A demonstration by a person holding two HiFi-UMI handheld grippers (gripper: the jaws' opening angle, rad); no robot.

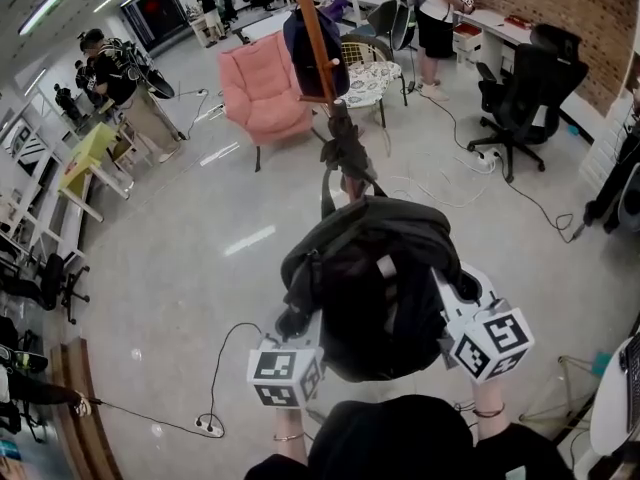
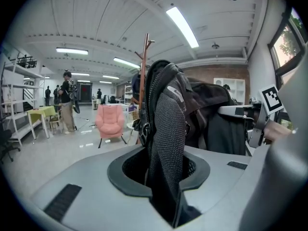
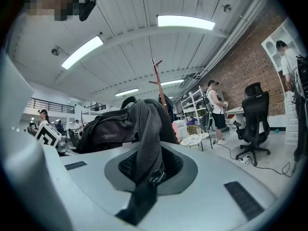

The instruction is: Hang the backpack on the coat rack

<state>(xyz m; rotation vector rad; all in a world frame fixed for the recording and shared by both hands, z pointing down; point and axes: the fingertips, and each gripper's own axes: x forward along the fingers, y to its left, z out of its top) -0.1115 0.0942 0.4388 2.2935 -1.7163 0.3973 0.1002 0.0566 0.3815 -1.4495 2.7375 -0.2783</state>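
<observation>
The backpack (image 1: 375, 278) is held up off the floor, its bulk hanging just beyond and between the two sets of fingers. It is black to dark olive, soft and slumped, with a rounded top, creased fabric and a small pale patch near the top.

The left gripper (image 1: 297, 320) has its fingers closed partway on a padded shoulder strap (image 2: 166, 129) lined with grey mesh. This strap rises upright from between the fingers, fills the gap there and curves over to the bag's body.

The right gripper (image 1: 455, 293) has its fingers nearly together, pinched on the other strap (image 3: 144, 129), which is also mesh-faced. It drapes down between them with a narrow webbing tail and what looks like a small metal ring (image 3: 156, 177) right at the fingers.

The coat rack (image 1: 318, 38), a reddish wooden pole with short pegs, stands ahead of both sets of fingers, past the bag and well apart from it. A pink armchair (image 1: 262, 88) sits beside the rack, off to the left beyond the left fingers.
</observation>
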